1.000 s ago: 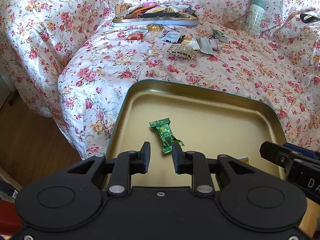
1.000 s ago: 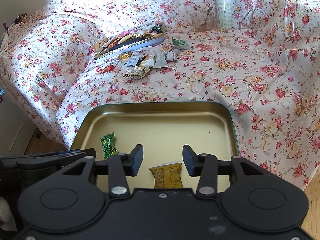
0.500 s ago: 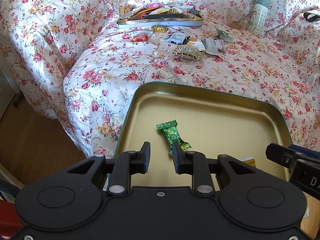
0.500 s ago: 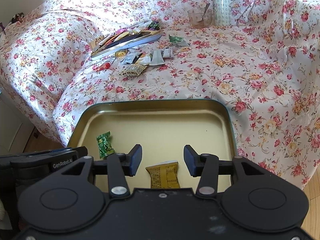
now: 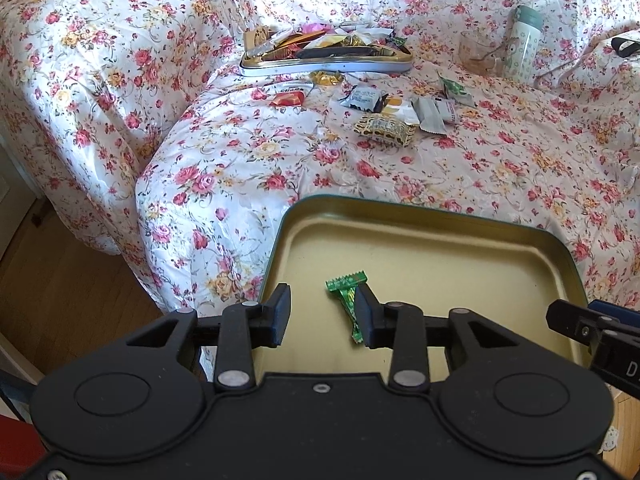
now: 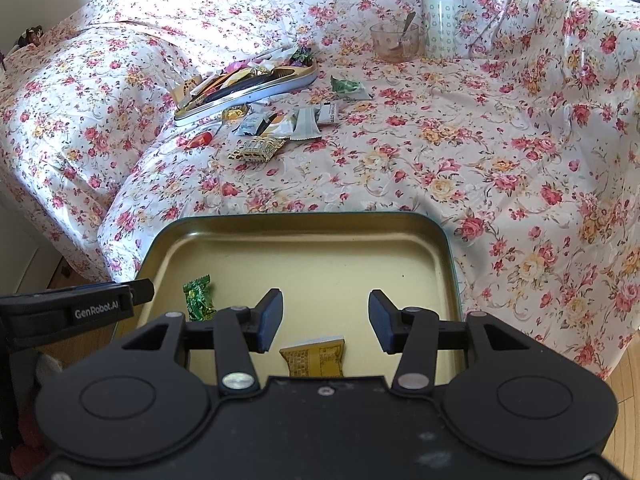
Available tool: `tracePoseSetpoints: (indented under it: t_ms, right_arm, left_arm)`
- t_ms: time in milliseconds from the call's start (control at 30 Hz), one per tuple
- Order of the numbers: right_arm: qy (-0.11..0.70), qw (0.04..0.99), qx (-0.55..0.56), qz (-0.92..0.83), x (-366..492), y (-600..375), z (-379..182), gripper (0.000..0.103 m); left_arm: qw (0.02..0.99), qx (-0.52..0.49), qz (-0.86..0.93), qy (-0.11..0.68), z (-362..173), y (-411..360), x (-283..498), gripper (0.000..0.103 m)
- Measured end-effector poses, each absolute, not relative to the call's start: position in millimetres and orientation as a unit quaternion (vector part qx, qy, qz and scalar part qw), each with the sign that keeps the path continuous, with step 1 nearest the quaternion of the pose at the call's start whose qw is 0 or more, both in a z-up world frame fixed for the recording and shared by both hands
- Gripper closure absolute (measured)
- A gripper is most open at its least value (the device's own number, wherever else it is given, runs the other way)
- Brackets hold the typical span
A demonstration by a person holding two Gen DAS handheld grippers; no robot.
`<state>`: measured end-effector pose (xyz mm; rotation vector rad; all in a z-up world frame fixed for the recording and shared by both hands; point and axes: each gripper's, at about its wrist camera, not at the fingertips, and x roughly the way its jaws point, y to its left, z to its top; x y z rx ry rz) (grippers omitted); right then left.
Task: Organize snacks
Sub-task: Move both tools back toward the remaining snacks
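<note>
A gold tin tray [image 5: 460, 240] [image 6: 400, 236] lies at the near edge of the floral bed. A green candy [image 5: 346, 292] [image 6: 199, 298] lies in it at the left, and a yellow snack packet [image 6: 314, 358] at the front. My left gripper [image 5: 322, 316] is open and empty above the tray's left part; its right finger overlaps the candy. My right gripper [image 6: 325, 318] is open and empty just above the yellow packet. Several loose snacks [image 5: 384, 128] [image 6: 258, 148] lie further back on the bed.
A second tin [image 5: 328, 65] [image 6: 248, 92] full of snacks sits at the back left. A glass cup with a spoon [image 6: 394, 42] and a pale bottle [image 6: 439, 16] stand at the back right. Wooden floor [image 5: 60, 280] lies left of the bed.
My left gripper has opened wider and drifted left and back, so the green candy now sits by its right finger. My right gripper has stayed open over the yellow packet.
</note>
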<state>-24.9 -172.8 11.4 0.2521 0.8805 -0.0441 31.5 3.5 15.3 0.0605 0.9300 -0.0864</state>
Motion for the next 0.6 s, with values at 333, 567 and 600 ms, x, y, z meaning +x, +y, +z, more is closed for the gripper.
tracePoseSetpoints:
  t_ms: [333,567,600]
  right_arm:
    - [0.421,0.899,0.112,-0.036,-4.8,-182.7,15.6,0.053]
    - [0.425,0.897,0.113,-0.051,18.4,-194.9,15.5,0.052]
    - [0.427,0.896,0.112,-0.052,21.9,-195.9,15.1,0.052]
  left_arm:
    - [0.893,0.029,-0.046,0.446,23.2,9.0,59.1,0.057]
    - [0.89,0.025,-0.035,0.453,24.3,17.4,88.4,0.057]
    - [0.89,0.024,-0.037,0.454,24.1,17.8,92.2,0.057]
